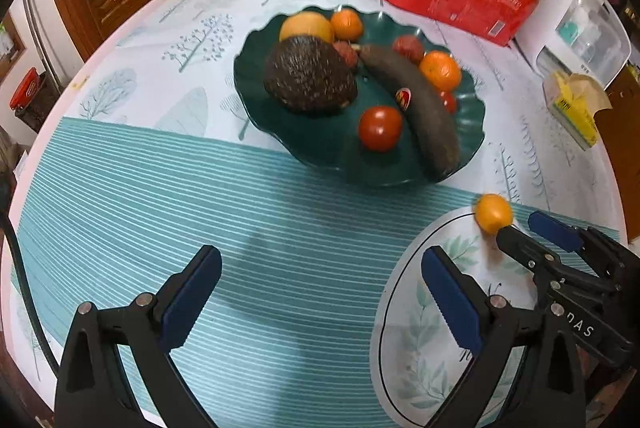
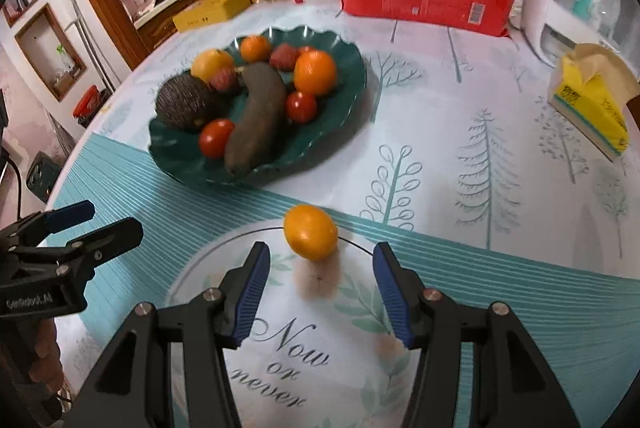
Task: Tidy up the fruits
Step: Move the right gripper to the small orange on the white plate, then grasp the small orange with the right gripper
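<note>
Handling: small orange [image 2: 311, 231], judged light, firm, smooth-skinned, apt to roll
Place: alone on the desk [image 2: 440, 116], near-right of the green fruit plate [image 2: 352, 68]
Hold: across its middle
Right tongs [image 2: 320, 296]: part-open, empty, orange just ahead
Left tongs [image 1: 320, 300]: wide, empty

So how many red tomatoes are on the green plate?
2: one tomato at the near rim left of the dark banana, another right of it. Others may be hidden.

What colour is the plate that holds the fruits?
The plate is dark green with a wavy rim; the right wrist view shows it best.
</note>
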Action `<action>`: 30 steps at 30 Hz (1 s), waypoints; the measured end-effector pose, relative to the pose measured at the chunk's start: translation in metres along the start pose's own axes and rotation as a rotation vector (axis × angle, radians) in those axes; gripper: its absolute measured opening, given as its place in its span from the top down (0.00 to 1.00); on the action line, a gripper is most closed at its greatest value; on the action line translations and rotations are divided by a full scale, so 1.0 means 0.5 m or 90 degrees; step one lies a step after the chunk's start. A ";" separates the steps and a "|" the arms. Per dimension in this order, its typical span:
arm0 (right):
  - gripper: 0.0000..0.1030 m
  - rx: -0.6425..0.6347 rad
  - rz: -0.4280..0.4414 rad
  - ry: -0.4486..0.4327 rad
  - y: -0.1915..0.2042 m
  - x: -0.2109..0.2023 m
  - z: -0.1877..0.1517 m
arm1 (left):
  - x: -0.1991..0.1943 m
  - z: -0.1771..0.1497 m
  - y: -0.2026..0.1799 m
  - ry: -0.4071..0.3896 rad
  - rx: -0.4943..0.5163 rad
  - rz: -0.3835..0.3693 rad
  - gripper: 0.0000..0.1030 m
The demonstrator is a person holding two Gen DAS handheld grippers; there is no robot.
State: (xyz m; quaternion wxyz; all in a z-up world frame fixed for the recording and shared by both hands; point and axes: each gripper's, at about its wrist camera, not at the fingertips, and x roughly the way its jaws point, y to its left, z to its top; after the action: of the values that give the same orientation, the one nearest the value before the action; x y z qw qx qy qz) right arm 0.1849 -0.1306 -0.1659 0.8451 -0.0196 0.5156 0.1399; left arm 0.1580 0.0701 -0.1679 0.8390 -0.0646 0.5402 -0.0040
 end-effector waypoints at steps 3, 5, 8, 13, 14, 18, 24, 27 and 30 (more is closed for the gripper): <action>0.48 -0.007 0.005 0.001 -0.003 0.016 0.002 | 0.012 0.001 -0.002 0.008 -0.005 -0.002 0.03; 0.48 -0.015 0.005 -0.001 -0.002 0.024 0.004 | 0.018 0.003 -0.002 0.009 -0.009 0.000 0.03; 0.48 -0.022 0.005 -0.001 -0.004 0.034 0.009 | 0.024 0.004 0.000 0.013 -0.012 0.004 0.03; 0.65 -0.026 0.025 0.002 -0.005 0.050 0.015 | 0.035 0.008 0.008 0.024 -0.026 0.002 0.03; 0.68 -0.027 0.027 0.007 -0.004 0.055 0.016 | 0.036 0.008 0.009 0.025 -0.028 0.002 0.03; 0.69 -0.035 0.022 -0.002 0.001 0.055 0.018 | 0.038 0.007 0.013 0.028 -0.034 0.001 0.03; 0.69 -0.034 0.020 -0.004 0.004 0.055 0.014 | 0.040 0.004 0.010 0.035 -0.034 -0.001 0.03; 0.69 -0.031 0.021 -0.001 0.007 0.053 0.012 | 0.038 0.001 0.009 0.038 -0.034 -0.004 0.03; 0.69 -0.033 0.025 0.004 0.012 0.051 0.008 | 0.034 0.000 0.007 0.038 -0.031 -0.007 0.03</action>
State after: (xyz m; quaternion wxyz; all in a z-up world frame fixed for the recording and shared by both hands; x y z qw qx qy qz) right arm 0.1977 -0.1187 -0.1857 0.8399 -0.0318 0.5146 0.1697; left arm 0.1649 0.0724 -0.1838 0.8209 -0.0874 0.5643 0.0027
